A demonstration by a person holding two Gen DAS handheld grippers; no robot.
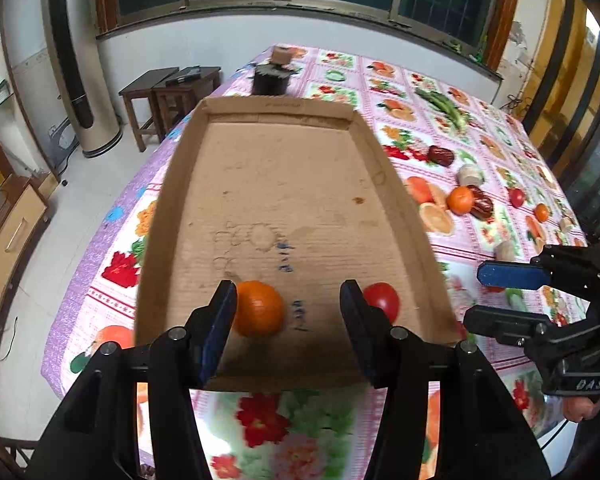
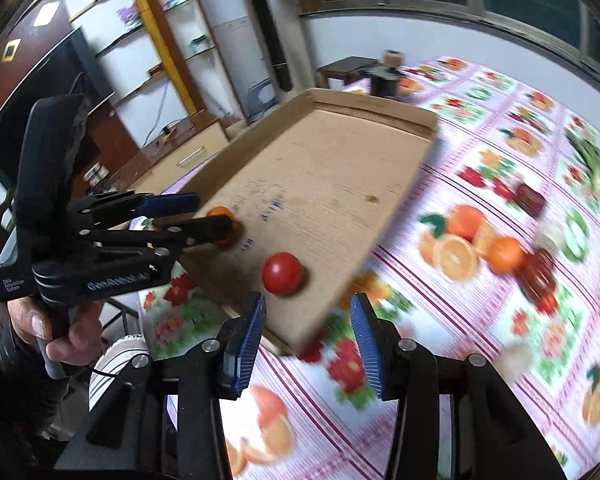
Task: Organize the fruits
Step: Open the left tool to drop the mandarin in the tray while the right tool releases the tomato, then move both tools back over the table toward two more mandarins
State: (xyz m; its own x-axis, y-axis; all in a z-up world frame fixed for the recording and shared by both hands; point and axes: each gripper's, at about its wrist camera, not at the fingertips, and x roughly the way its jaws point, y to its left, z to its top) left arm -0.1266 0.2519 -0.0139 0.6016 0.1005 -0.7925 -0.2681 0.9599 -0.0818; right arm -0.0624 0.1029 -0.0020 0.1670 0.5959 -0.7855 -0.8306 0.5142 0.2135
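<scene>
A shallow cardboard tray (image 1: 284,184) lies on the fruit-print tablecloth. An orange (image 1: 258,308) and a red tomato (image 1: 384,300) sit near its front edge. My left gripper (image 1: 288,320) is open and empty over the tray's front; the orange touches its left finger. In the right wrist view, the tray (image 2: 340,168) holds the tomato (image 2: 282,273) and the orange (image 2: 219,213), partly hidden by the left gripper (image 2: 196,212). My right gripper (image 2: 307,340) is open and empty at the tray's near corner; it also shows in the left wrist view (image 1: 496,300).
To the right of the tray, on the cloth, lie another orange (image 1: 460,200), dark red dates (image 1: 482,202), a small tomato (image 1: 516,197), a pale garlic-like bulb (image 1: 471,175) and green beans (image 1: 444,106). A dark jar (image 1: 271,76) stands behind the tray. Wooden stools (image 1: 168,96) stand off the table's left.
</scene>
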